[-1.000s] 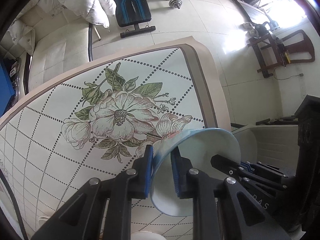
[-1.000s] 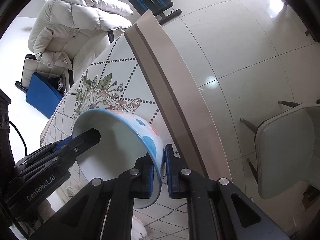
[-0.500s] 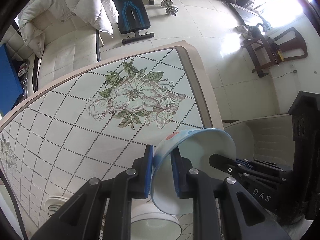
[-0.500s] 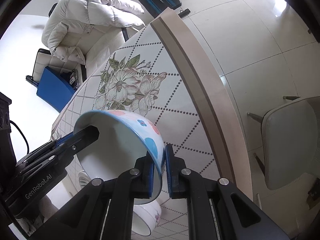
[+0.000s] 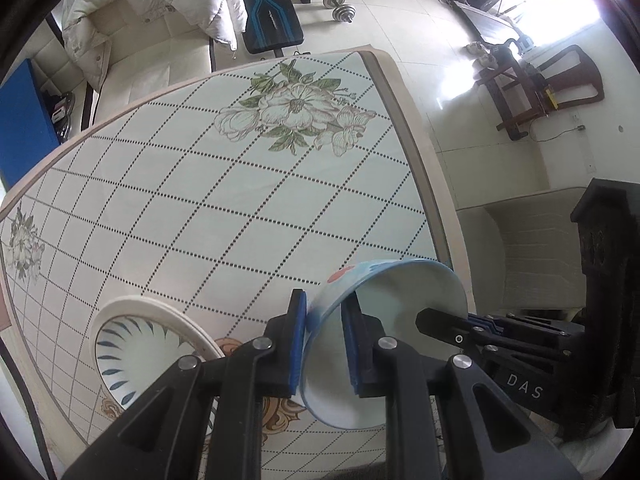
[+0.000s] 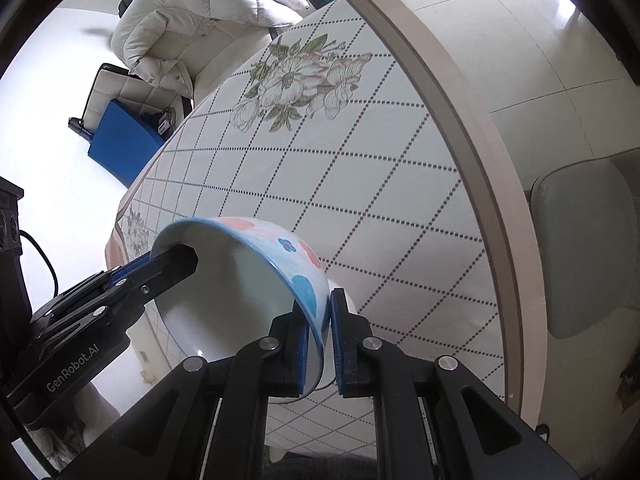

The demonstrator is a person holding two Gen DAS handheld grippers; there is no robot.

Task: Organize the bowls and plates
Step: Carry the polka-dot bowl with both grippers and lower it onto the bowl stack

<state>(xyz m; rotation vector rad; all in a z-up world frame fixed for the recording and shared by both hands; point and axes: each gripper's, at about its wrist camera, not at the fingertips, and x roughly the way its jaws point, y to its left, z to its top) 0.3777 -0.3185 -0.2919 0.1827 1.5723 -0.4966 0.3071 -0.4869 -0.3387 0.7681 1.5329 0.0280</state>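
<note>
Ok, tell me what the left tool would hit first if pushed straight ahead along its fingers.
Probably the table. The left tool, shut on the floral bowl, points over bare tabletop; the leaf-pattern bowl sits off to its left. Depth is unclear.

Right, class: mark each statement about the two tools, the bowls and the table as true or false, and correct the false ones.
1. Both tools grip the same floral bowl. True: the left tool and the right tool each pinch its rim.
2. The floral bowl rests flat on the table. False: it is held tilted above it.
3. A bowl with blue leaf marks sits on the table. True.
4. The tablecloth is plain white. False: it has dotted diamonds and flowers.
5. The floral bowl is full of food. False: its inside looks empty.
</note>
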